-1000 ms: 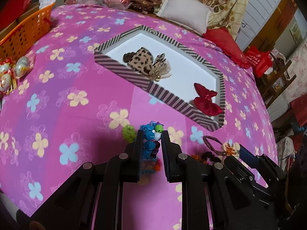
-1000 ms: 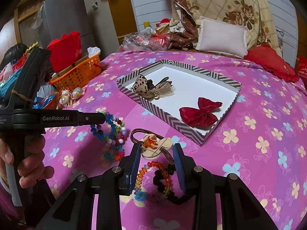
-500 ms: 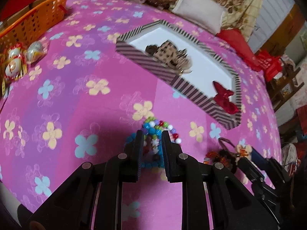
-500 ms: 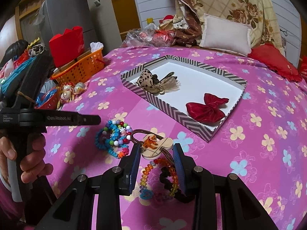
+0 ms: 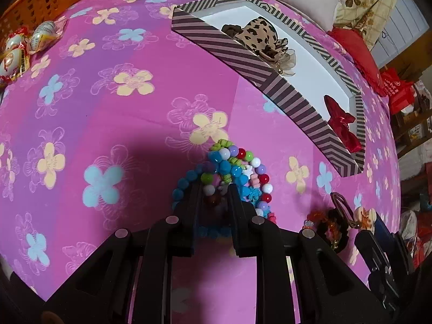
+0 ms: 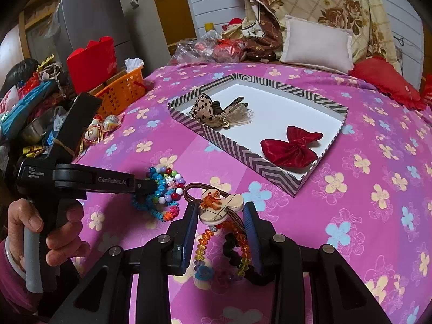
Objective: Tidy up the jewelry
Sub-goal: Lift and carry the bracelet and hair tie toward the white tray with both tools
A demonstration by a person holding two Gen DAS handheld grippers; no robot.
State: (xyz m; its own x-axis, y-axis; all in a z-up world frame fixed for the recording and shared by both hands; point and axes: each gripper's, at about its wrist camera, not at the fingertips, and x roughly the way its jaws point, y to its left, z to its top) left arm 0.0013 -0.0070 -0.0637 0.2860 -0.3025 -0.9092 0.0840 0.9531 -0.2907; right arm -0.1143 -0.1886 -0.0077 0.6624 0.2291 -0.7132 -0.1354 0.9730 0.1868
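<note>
**Beads down on the bedspread, tray a short reach beyond**

A tangle of bright beaded bracelets [image 5: 232,172] lies on the pink flowered bedspread [image 5: 113,113], with the left tongs [image 5: 214,189] tipped steeply down onto it. Their jaws stand narrowly apart with a few beads between them; whether the pads actually press on those beads cannot be told. The heap spreads out ahead of the tips and to both sides, with no clear long axis. Straight beyond it sits the striped tray [image 5: 294,100], its near wall set slantwise across the line of reach, already holding a leopard-print bow [image 5: 259,33] and a red bow [image 5: 341,127]. The right tongs [image 6: 220,213], just beside the heap, are clamped on a cartoon hair tie [image 6: 216,205] whose bead strands [image 6: 243,245] trail back between the jaws. Both hands are about equally near the tray; a lift over the near wall looks like the deciding move. An orange basket [image 6: 121,91] sits at the far left.
</note>
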